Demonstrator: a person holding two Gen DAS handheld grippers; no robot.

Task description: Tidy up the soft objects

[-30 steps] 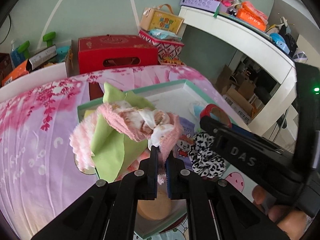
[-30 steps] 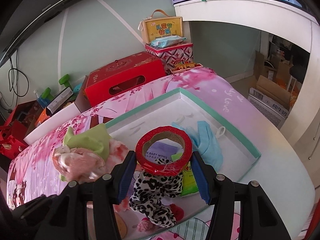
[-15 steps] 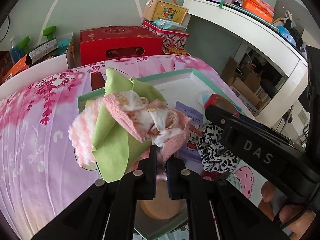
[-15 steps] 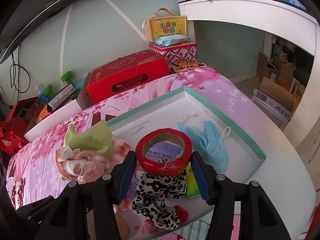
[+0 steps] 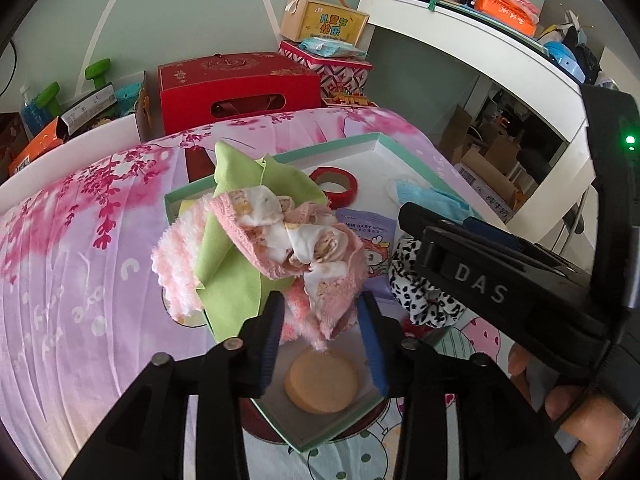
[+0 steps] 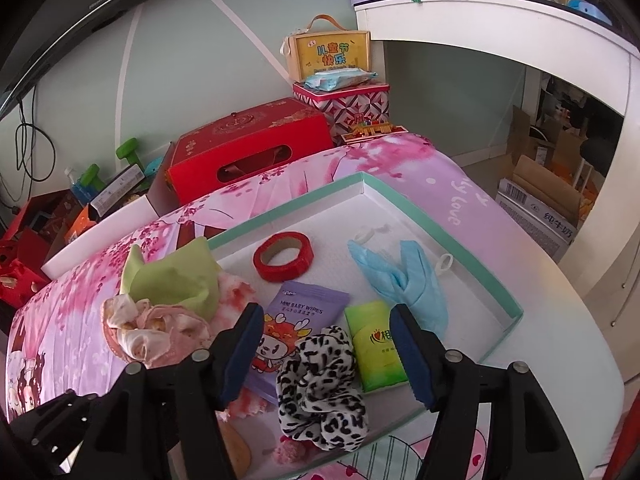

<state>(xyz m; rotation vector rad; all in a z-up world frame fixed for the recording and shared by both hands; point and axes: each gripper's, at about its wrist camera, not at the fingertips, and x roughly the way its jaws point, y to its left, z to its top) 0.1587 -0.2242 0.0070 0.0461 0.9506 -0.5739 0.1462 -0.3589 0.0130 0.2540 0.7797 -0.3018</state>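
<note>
Left gripper (image 5: 322, 334): jaws opening, the tail of the pink cloth bundle (image 5: 304, 248) hanging between them, pads no longer pressing it. The bundle sits on the green cloth (image 5: 228, 268) and a fuzzy pink sock (image 5: 176, 264) at the tray's (image 5: 280, 156) left corner, at 12 o'clock from the fingertips. Below them, at 6 o'clock, an orange disc (image 5: 322, 384) lies on the tray floor.

Right gripper (image 6: 326, 354): jaws opening, nothing clamped. A leopard-print scrunchie (image 6: 320, 380) lies between and below the fingers, free of the pads as far as I can tell. The red tape roll (image 6: 284, 256) sits flat on the tray floor at 12 o'clock, well clear. Wipes packet (image 6: 288, 320) just left of the scrunchie, green tissue pack (image 6: 378, 352) just right, blue face mask (image 6: 400, 276) at 1 o'clock.

Step in hand, as I judge it: letting go. Done well, the left jaws should spread fully before backing out, so no loose thread drags the pile over the tray edge; withdraw straight along the fingers. The right should lift clear without snagging the scrunchie.

Against the earlier frames: the left jaws were pinched tight on the pink bundle's tail and now stand apart. The right jaws held the tape roll raised over the scrunchie; it now rests farther back in the tray.
</note>
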